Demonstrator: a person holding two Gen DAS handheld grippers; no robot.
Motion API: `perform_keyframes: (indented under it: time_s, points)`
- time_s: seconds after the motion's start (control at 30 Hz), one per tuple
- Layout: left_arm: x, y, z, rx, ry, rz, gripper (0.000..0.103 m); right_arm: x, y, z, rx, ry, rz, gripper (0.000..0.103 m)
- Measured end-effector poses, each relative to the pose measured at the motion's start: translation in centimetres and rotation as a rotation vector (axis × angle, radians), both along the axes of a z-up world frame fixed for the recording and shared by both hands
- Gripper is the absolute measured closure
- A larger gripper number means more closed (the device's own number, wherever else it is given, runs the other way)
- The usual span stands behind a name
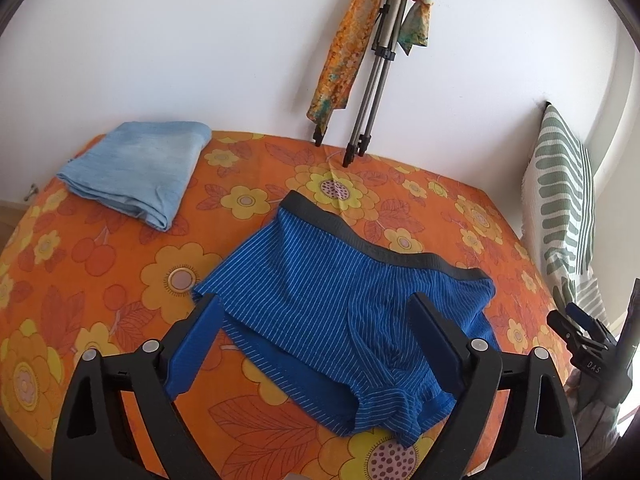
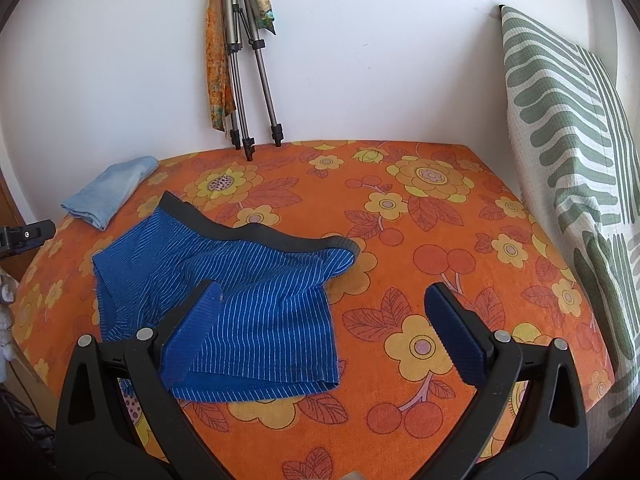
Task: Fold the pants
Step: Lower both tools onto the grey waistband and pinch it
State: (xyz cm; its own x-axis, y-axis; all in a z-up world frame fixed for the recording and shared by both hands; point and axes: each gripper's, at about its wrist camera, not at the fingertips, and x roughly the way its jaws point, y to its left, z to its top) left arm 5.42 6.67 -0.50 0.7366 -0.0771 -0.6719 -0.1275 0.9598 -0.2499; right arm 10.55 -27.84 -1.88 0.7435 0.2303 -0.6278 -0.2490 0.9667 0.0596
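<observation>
The blue pinstriped pants [image 1: 340,300] lie spread flat on a worktop [image 1: 100,280] covered by an orange cloth printed with yellow flowers and red cherries. Their dark grey waistband [image 1: 372,236] faces the far wall; it carries faint lettering, too blurred to read. In the left wrist view the legs point toward the camera, and the nearer leg hem is bunched slightly at the bottom edge.

The left gripper [image 1: 314,306] hangs above the pants with its jaws wide apart, holding nothing; one blue-padded finger overlaps the left leg edge in the picture and the other the right side of the garment, though whether either touches the fabric cannot be told from this angle. The right gripper [image 2: 320,300] is also spread open and empty, over the right-hand leg of the pants [image 2: 224,292] and the bare cloth beside it. It shows too at the right edge of the left wrist view, where a small white label on its body reads "DAS".

A folded light blue cloth [image 1: 136,172] sits on the far left part of the worktop, well apart from the pants. A metal tripod [image 1: 376,68] leans at the wall, its feet on the worktop's far edge, with an orange patterned scarf [image 1: 344,52] draped from it. A white cushion with green stripes [image 2: 568,152] stands upright against the wall on the right.
</observation>
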Motion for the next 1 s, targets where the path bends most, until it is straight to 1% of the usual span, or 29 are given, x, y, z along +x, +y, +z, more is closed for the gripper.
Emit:
perform_keyframes:
  time_s: [0.03, 0.1, 0.2, 0.23, 0.33, 0.37, 0.4, 0.43, 0.47, 0.5, 0.53, 0.57, 0.63, 0.7, 0.73, 0.77, 0.8, 0.87, 0.93, 1.0]
  points:
    - [0.4, 0.1, 0.0, 0.008, 0.004, -0.006, 0.012, 0.3, -0.1, -0.2, 0.009, 0.014, 0.001, 0.0]
    - [1.1, 0.2, 0.1, 0.026, 0.008, -0.022, 0.017, 0.9, -0.3, -0.6, 0.032, 0.042, 0.002, 0.0]
    - [2.5, 0.4, 0.0, 0.049, 0.025, -0.05, 0.017, 2.1, -0.4, -1.0, 0.047, 0.075, 0.012, 0.0]
    - [3.1, 0.5, 0.0, 0.056, 0.031, -0.06, 0.017, 2.6, -0.3, -1.1, 0.044, 0.08, 0.017, 0.0]
    - [5.0, 1.0, -0.3, 0.07, 0.053, -0.083, 0.024, 4.0, -0.1, -1.1, 0.01, 0.077, 0.033, 0.0]
    - [5.7, 1.3, -0.5, 0.074, 0.061, -0.085, 0.028, 4.6, 0.0, -1.1, -0.005, 0.071, 0.039, 0.0]
    - [6.4, 1.6, -0.7, 0.081, 0.069, -0.084, 0.031, 5.1, 0.1, -1.1, -0.019, 0.067, 0.043, 0.003]
    - [7.2, 1.9, -0.9, 0.086, 0.074, -0.089, 0.033, 5.7, 0.0, -1.2, -0.026, 0.067, 0.046, 0.004]
    - [7.9, 2.2, -1.1, 0.093, 0.081, -0.094, 0.035, 6.3, -0.1, -1.3, -0.024, 0.075, 0.049, 0.008]
    - [8.4, 2.4, -1.4, 0.1, 0.088, -0.096, 0.039, 7.0, -0.2, -1.5, -0.015, 0.089, 0.046, 0.012]
    - [9.0, 2.7, -1.6, 0.103, 0.097, -0.1, 0.042, 7.6, -0.5, -1.8, 0.004, 0.112, 0.04, 0.014]
    - [9.7, 2.9, -1.9, 0.1, 0.107, -0.104, 0.046, 8.3, -0.8, -2.1, 0.034, 0.137, 0.034, 0.016]
    - [10.7, 3.4, -2.3, 0.091, 0.121, -0.103, 0.049, 9.5, -1.7, -2.8, 0.103, 0.193, 0.011, 0.018]
    - [11.7, 3.6, -2.7, 0.085, 0.129, -0.109, 0.053, 10.6, -2.4, -3.6, 0.175, 0.246, -0.005, 0.026]
    - [12.1, 3.7, -2.9, 0.087, 0.132, -0.112, 0.055, 11.1, -2.7, -3.9, 0.201, 0.268, -0.012, 0.027]
    - [12.6, 3.7, -3.1, 0.09, 0.136, -0.114, 0.059, 11.5, -2.8, -4.3, 0.221, 0.286, -0.022, 0.03]
    - [13.0, 3.8, -3.3, 0.087, 0.142, -0.116, 0.062, 11.9, -3.0, -4.6, 0.236, 0.3, -0.031, 0.031]
    - [13.8, 4.0, -3.9, 0.067, 0.157, -0.124, 0.064, 12.7, -3.1, -5.3, 0.26, 0.326, -0.046, 0.032]
    - [14.7, 4.0, -4.3, 0.057, 0.17, -0.137, 0.065, 13.3, -3.1, -5.9, 0.27, 0.349, -0.056, 0.035]
    - [15.5, 3.8, -4.8, 0.059, 0.183, -0.149, 0.066, 13.8, -3.0, -6.4, 0.279, 0.37, -0.058, 0.036]
